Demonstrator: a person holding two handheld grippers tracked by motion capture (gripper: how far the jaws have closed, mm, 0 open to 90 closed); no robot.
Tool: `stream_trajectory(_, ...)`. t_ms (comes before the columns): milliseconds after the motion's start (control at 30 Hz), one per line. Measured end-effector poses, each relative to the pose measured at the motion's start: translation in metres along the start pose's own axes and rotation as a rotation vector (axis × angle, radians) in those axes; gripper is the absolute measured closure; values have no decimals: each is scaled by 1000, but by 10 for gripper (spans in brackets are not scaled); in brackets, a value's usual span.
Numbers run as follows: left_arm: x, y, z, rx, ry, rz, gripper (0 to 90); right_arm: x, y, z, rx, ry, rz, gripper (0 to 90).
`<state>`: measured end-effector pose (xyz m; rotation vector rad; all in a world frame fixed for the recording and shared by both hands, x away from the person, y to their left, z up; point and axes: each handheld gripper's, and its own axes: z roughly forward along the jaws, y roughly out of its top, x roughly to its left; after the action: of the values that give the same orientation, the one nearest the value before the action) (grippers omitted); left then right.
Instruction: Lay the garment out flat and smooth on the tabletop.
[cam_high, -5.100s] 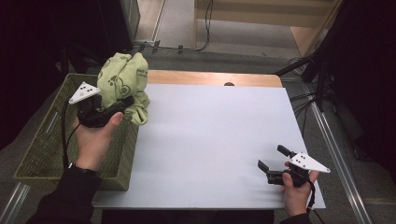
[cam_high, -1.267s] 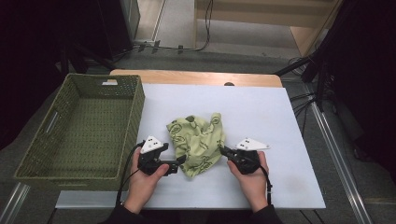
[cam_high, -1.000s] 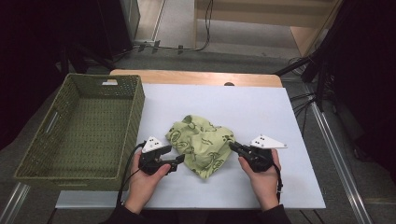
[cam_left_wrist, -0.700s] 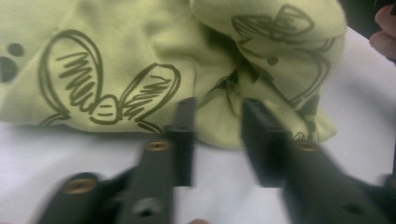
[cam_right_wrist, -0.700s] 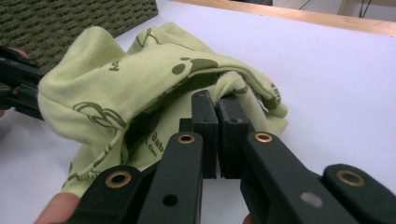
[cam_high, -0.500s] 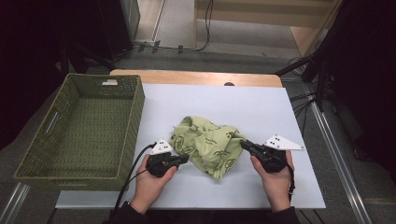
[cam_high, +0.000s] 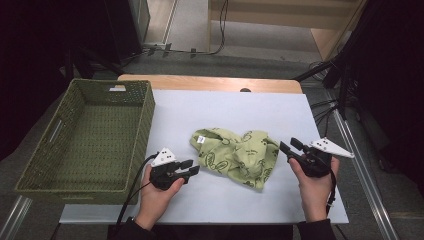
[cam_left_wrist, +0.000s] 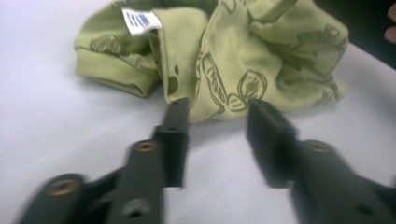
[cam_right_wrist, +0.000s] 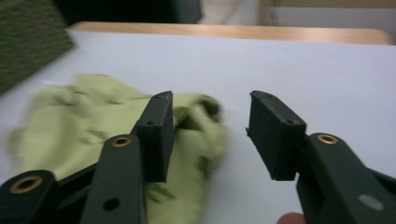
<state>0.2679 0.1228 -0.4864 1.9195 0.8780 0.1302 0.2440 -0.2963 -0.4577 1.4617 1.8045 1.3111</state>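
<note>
**Both grippers off the cloth**

A crumpled green cloth (cam_high: 236, 156) lay on the white table (cam_high: 225, 112), right of the basket (cam_high: 87, 137). A white tag (cam_left_wrist: 139, 20) showed at its collar end. The left gripper (cam_high: 191, 168) sat just left of the cloth. Its jaws had just been opening and stood apart with nothing between them, tips right at the cloth's hem; blur made it hard to tell whether they touched. The right gripper (cam_high: 290, 146) was just right of the cloth, clear of it. Its jaws had just been opening too and gripped nothing. In the right gripper view the cloth (cam_right_wrist: 93, 135) lay behind the left-hand jaw.
</note>
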Motion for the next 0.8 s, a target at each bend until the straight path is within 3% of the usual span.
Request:
stream_trajectory(100,1,1,-1,-8,3,-4,398,20,-1,14,35,159,-29,362)
stream_trajectory(167,0,2,-1,-16,6,-9,346,38,-3,24,70,230,-62,245)
stream_trajectory(233,0,2,0,-14,14,-10,313,56,-5,35,130,255,-103,126)
stream_trajectory(300,1,2,0,-10,16,-12,273,71,-10,45,181,223,-150,133)
stream_trajectory(333,1,2,0,-9,19,-10,272,77,-14,50,208,189,-175,207)
stream_trajectory(400,1,3,-1,-13,24,-9,256,85,-22,53,228,134,-225,508)
stream_trajectory(500,1,5,-4,-23,36,-10,249,91,-25,49,202,178,-237,736)
stream_trajectory(567,1,6,-5,-30,35,-13,249,100,-26,42,155,192,-270,772)
stream_trajectory(633,1,7,-5,-32,40,-12,250,113,-28,36,141,226,-301,779)
stream_trajectory(800,-1,9,-6,-38,25,-20,251,152,-47,29,168,338,-413,781)
